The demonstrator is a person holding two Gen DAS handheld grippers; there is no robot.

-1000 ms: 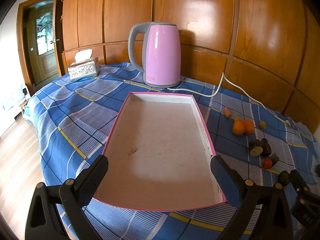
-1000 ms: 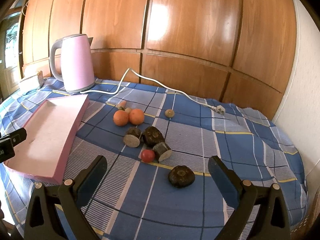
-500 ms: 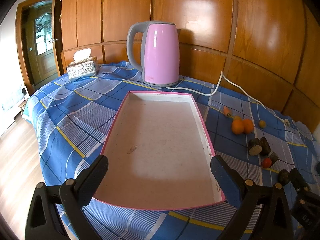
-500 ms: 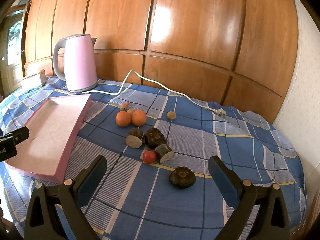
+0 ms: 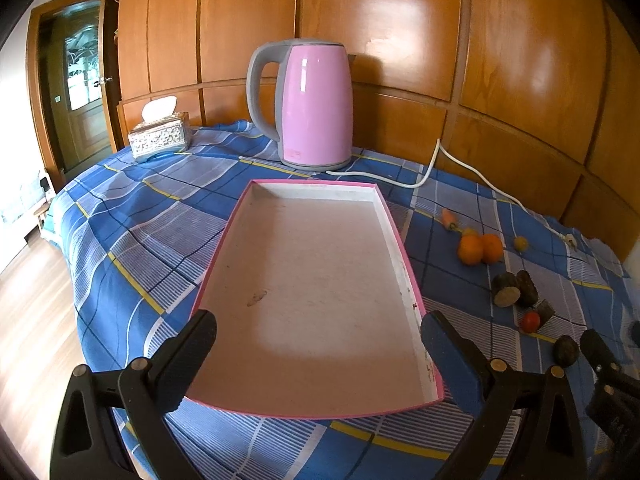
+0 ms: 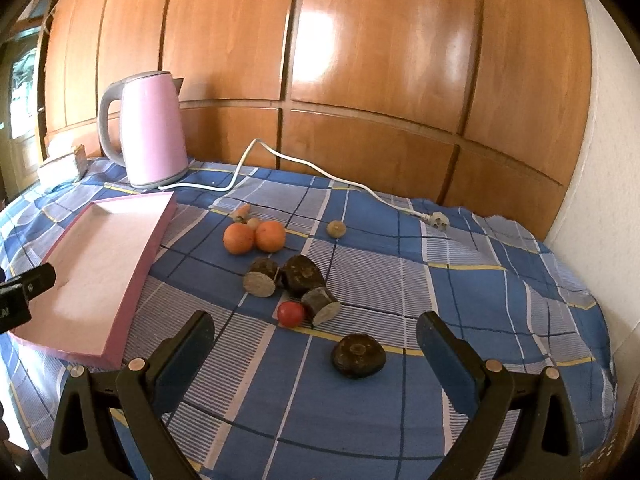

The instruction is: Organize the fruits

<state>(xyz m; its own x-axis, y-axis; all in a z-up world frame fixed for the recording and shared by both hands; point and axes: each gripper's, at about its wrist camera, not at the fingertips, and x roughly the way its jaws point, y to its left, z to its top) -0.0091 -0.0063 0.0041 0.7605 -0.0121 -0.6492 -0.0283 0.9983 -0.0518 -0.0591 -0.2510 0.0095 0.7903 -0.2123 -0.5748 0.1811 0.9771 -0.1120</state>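
A pink-rimmed empty tray (image 5: 394, 236) lies on the blue checked cloth; it also shows at left in the right wrist view (image 6: 158, 232). Fruits lie to its right: two oranges (image 6: 254, 237), several dark brown pieces (image 6: 298, 274), a red tomato (image 6: 291, 314), a dark round fruit (image 6: 359, 356), a small yellowish fruit (image 6: 336, 228) and a small carrot-like piece (image 6: 242, 212). My left gripper (image 5: 318, 344) is open over the tray's near end. My right gripper (image 6: 316, 344) is open, just short of the dark round fruit.
A pink kettle (image 5: 316, 104) stands behind the tray, its white cord and plug (image 6: 436, 220) trailing across the cloth. A tissue box (image 5: 160, 136) sits at the far left. Wood panelling backs the table; a white wall (image 6: 600, 160) is on the right.
Both grippers have risen and drawn back very slightly; the scene sits a little lower in both views. Nothing on the table has moved.
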